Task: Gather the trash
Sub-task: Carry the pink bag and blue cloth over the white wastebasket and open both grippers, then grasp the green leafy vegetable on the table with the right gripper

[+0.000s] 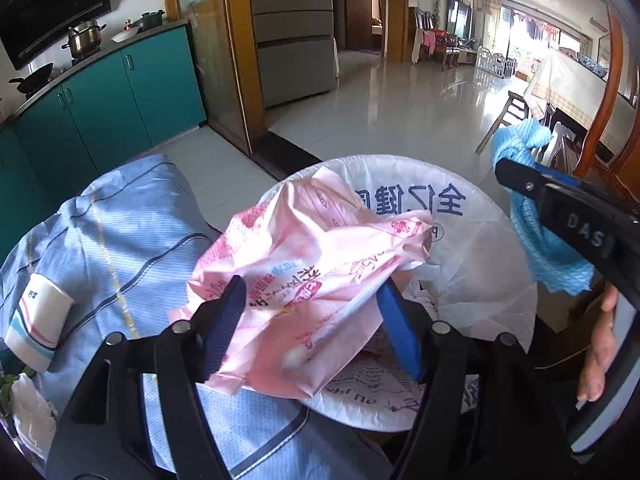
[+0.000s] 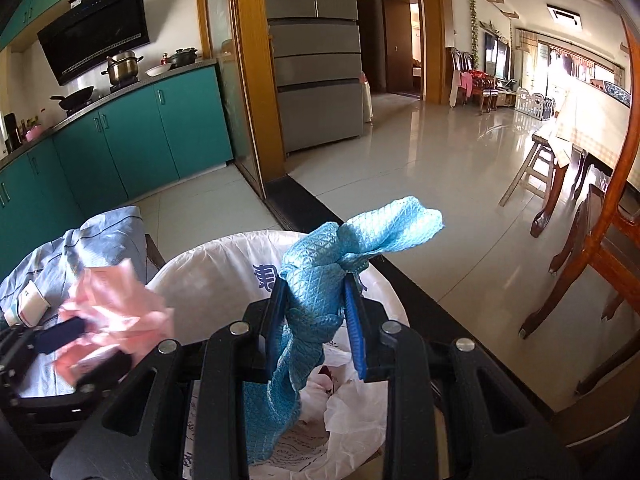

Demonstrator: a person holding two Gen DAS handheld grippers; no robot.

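Over bin (image 1: pixel 480 240): left hand-held gripper (image 1: pixel 316 312) parted around pink wrapper (image 1: pixel 312 256); right hand-held gripper (image 2: pixel 316 320) clamps blue cloth (image 2: pixel 320 280).

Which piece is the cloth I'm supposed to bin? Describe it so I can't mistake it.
Find the round bin lined with a white bag in front of the kitchen doorway. Above its opening, the right tool is shut on a crumpled blue cloth with a diamond weave. The pink printed wrapper beside it, in the left tool, is glossy plastic, not woven.

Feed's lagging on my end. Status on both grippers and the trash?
Left gripper open, pink wrapper between its fingers over the lined bin. Right gripper shut on blue cloth, above bin. Nothing in the way.
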